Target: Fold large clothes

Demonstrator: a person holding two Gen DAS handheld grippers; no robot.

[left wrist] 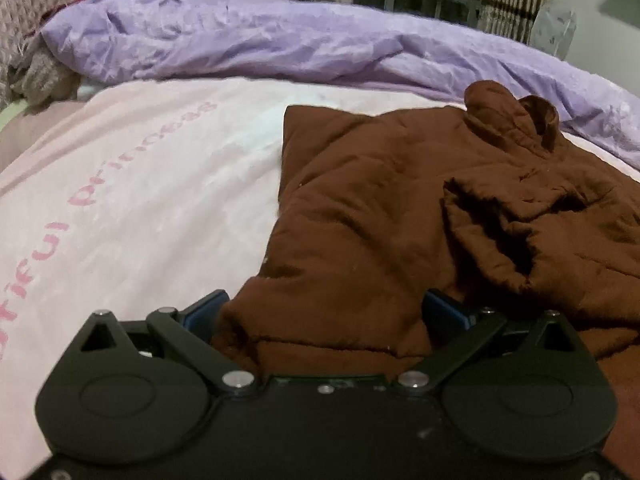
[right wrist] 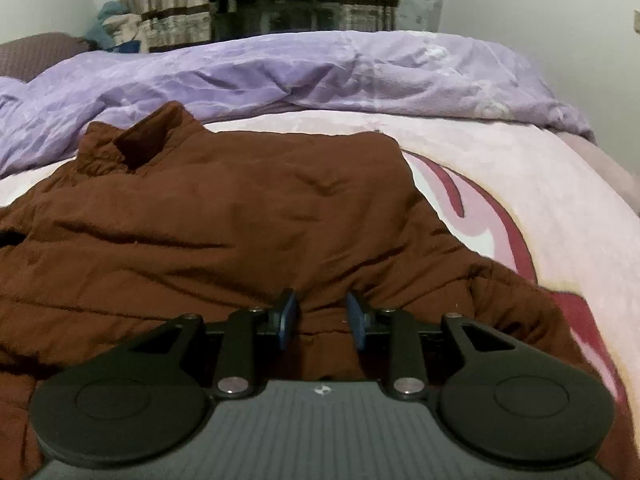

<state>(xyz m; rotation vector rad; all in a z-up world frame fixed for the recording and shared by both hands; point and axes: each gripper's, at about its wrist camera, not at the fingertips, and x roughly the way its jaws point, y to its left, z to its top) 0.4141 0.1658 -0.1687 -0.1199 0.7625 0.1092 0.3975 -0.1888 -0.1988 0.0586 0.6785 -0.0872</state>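
Observation:
A brown padded jacket (left wrist: 380,200) lies spread on the bed, collar (left wrist: 516,116) at the far side and one sleeve folded across its body. My left gripper (left wrist: 324,308) holds a thick bunch of its near left edge, the jaws wide with fabric filling the gap between the blue pads (left wrist: 202,312). In the right wrist view the same jacket (right wrist: 240,208) fills the middle. My right gripper (right wrist: 322,308) is shut on its near hem. The cloth puckers between the blue pads (right wrist: 288,316), which stand a short way apart.
The jacket rests on a pale pink blanket (left wrist: 140,208) with pink lettering and a dark red pattern (right wrist: 512,240). A crumpled lilac duvet (left wrist: 280,44) runs along the far side. A knitted grey-brown heap (left wrist: 36,72) sits far left. Curtains (right wrist: 168,4) and a dark window stand behind.

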